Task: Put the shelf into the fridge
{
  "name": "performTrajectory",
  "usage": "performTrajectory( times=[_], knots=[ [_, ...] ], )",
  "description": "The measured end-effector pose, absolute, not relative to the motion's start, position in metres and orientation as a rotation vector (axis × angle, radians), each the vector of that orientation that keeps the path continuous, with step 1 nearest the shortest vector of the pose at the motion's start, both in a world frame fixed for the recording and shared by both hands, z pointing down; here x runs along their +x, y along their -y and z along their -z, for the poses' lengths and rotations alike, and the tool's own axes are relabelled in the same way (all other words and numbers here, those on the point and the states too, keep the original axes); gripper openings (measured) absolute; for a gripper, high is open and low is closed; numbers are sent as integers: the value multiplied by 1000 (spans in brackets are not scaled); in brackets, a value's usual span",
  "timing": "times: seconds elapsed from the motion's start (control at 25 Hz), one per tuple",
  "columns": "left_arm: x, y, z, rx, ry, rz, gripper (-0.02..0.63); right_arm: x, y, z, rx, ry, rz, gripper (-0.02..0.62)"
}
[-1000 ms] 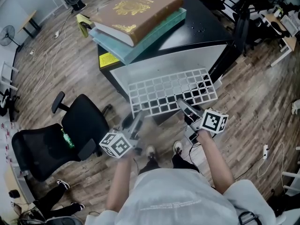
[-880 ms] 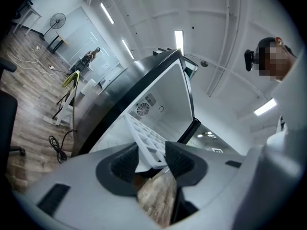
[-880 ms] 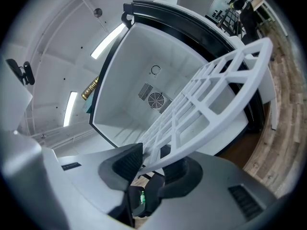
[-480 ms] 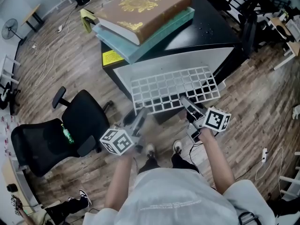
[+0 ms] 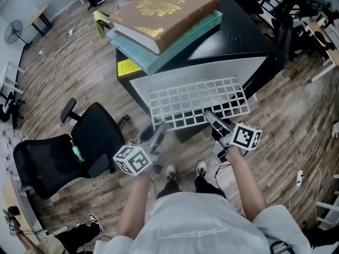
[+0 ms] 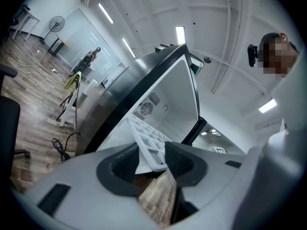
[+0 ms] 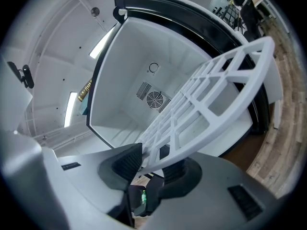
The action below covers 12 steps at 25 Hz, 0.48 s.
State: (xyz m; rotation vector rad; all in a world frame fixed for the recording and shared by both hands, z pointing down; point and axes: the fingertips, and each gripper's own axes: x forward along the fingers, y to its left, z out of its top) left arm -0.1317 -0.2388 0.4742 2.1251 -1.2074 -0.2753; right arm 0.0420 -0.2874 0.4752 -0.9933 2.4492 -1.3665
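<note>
A white grid shelf [image 5: 196, 102] lies flat, its far part inside the open white cavity of the black fridge [image 5: 238, 36]. My left gripper [image 5: 157, 131] is shut on the shelf's near left corner [image 6: 148, 145]. My right gripper [image 5: 211, 116] has the near right edge of the shelf [image 7: 206, 104] between its pads, which still touch it while the jaws are opening. In the right gripper view the fridge's back wall [image 7: 144, 56] with a round fan grille shows beyond the shelf. The fridge [image 6: 163, 95] in the left gripper view stands with its door open.
Two large books [image 5: 159, 15] are stacked on the fridge top. A black office chair [image 5: 79, 147] with a green bottle [image 5: 76, 155] on it stands to the left. Cables lie on the wooden floor [image 5: 58, 78]. The person's shoes [image 5: 169, 171] are just below the shelf.
Both grippers stay on the shelf's near edge. The whole picture has drifted slightly; the shelf sits about where it was.
</note>
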Motion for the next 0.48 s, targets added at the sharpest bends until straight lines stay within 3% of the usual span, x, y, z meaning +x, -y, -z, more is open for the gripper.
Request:
performTrajectory(
  times=[0.48],
  knots=[
    [-142,279,-470,2038,1276,324,172,32,333,-470,-998,-2469,1373,122]
  ],
)
